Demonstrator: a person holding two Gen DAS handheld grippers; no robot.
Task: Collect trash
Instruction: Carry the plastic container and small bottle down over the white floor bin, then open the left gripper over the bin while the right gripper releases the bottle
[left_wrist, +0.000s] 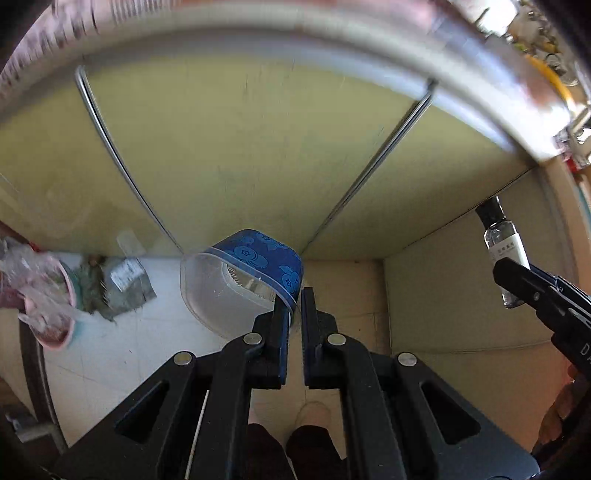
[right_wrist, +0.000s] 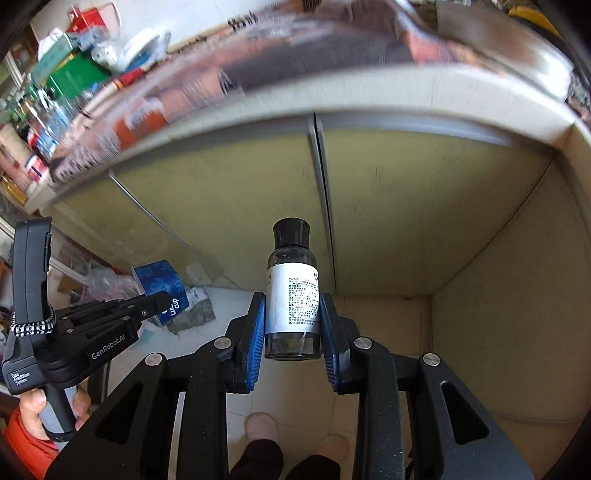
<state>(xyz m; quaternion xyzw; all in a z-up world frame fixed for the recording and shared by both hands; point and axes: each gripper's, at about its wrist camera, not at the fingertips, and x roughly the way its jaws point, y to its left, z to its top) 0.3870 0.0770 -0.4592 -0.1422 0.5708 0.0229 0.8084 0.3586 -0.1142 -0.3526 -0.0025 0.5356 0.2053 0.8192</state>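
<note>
A clear plastic cup (left_wrist: 236, 284) with a blue patterned sleeve hangs tilted in front of me, its open mouth facing the camera. My left gripper (left_wrist: 293, 302) is shut on its rim wall. The same cup (right_wrist: 159, 282) and left gripper (right_wrist: 162, 300) appear at the left of the right wrist view, with a hand (right_wrist: 33, 410) on the handle. My right gripper (right_wrist: 291, 314) is shut on a small clear bottle (right_wrist: 292, 295) with a black cap and white label, held upright. That bottle (left_wrist: 504, 245) and the right gripper (left_wrist: 515, 275) show at the right edge of the left wrist view.
Olive-green cabinet doors (left_wrist: 240, 147) stand ahead under a blurred countertop edge (right_wrist: 332, 99). A pink bin (left_wrist: 55, 306) stuffed with crumpled plastic sits on the white tiled floor (left_wrist: 122, 350) at the left, beside loose wrappers (left_wrist: 122, 284). A beige panel (right_wrist: 498, 295) rises at the right. Slippered feet (right_wrist: 262, 424) are below.
</note>
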